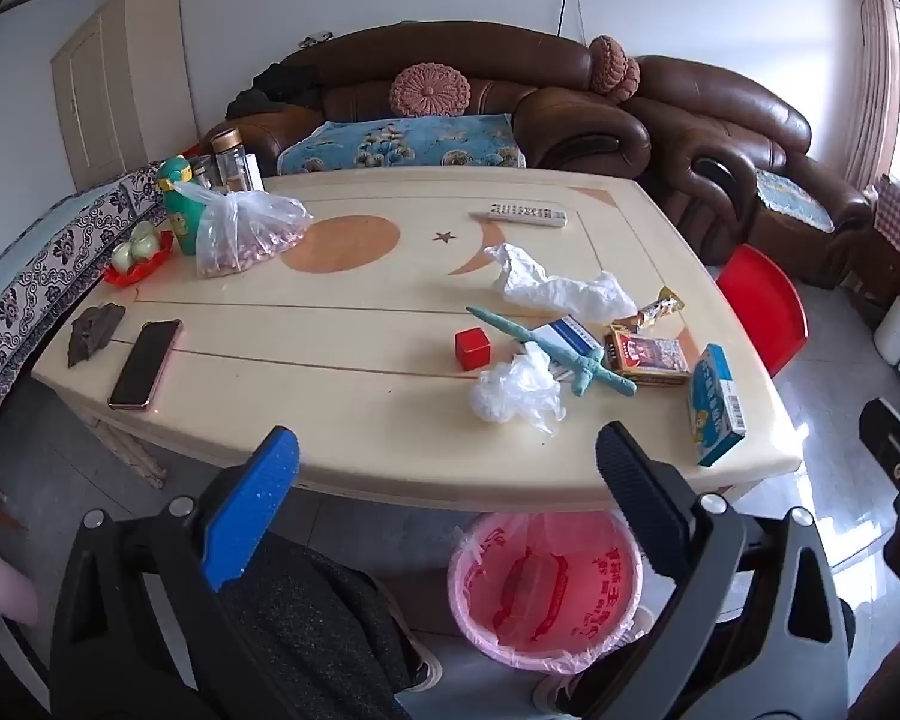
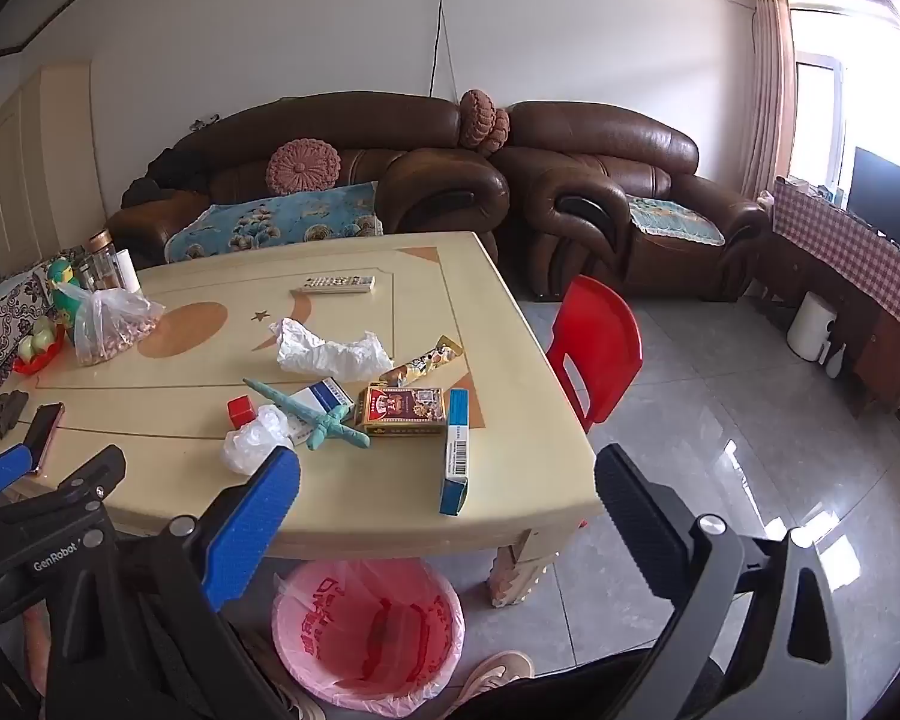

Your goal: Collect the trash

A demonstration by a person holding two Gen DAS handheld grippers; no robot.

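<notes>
The surface (image 1: 354,396) looks smooth and slightly glossy, cream coloured. On it lie a crumpled thin plastic bag (image 1: 516,393), translucent and shiny, and a crumpled white tissue (image 1: 555,285), matt paper. The bin liner (image 1: 543,585) is thin pink plastic. The sofa (image 1: 450,90) is glossy brown leather. The floor tiles (image 2: 720,480) shine.

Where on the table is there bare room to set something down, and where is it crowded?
Free: the wide middle strip of the table between the phone and the red cube, and the near edge ahead of the left gripper. Crowded: the right end, around the crumpled plastic, toy sword and boxes; also the far left corner by the bag.
</notes>
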